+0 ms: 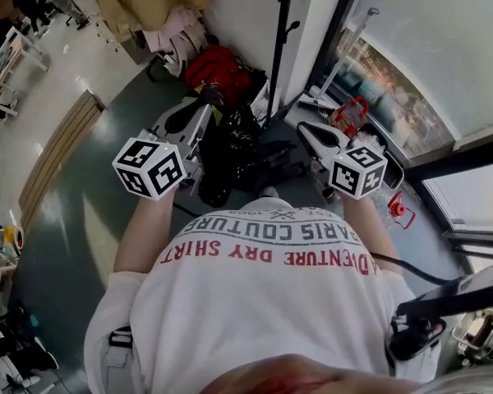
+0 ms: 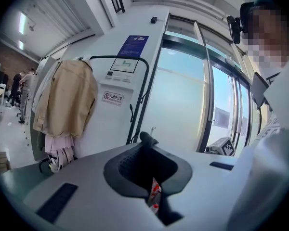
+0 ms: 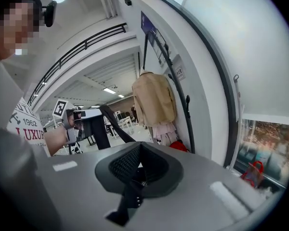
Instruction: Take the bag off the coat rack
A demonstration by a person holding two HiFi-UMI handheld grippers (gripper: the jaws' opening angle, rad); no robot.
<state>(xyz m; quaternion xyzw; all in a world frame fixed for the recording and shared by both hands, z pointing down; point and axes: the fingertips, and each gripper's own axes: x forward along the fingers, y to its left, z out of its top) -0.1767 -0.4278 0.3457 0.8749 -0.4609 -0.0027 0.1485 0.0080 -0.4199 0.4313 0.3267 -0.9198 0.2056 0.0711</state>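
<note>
The left tool [image 2: 145, 142] and right tool [image 3: 137, 171] each pinch the black fabric bag's [image 1: 230, 150] strap [image 3: 113, 126]; it seems clear of the black metal coat rack [image 1: 281, 31]. Next: carry it away.

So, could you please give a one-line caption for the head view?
Left gripper and right gripper hold a black bag near the coat rack.

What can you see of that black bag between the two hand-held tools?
The bag is black, soft and slightly shiny, crumpled into folds. It hangs in front of the person, between the two grippers, near the pole of the coat rack. Its flat black strap runs from the shut left gripper to the right gripper, whose fingers are closed on a studded stretch of it.
</note>
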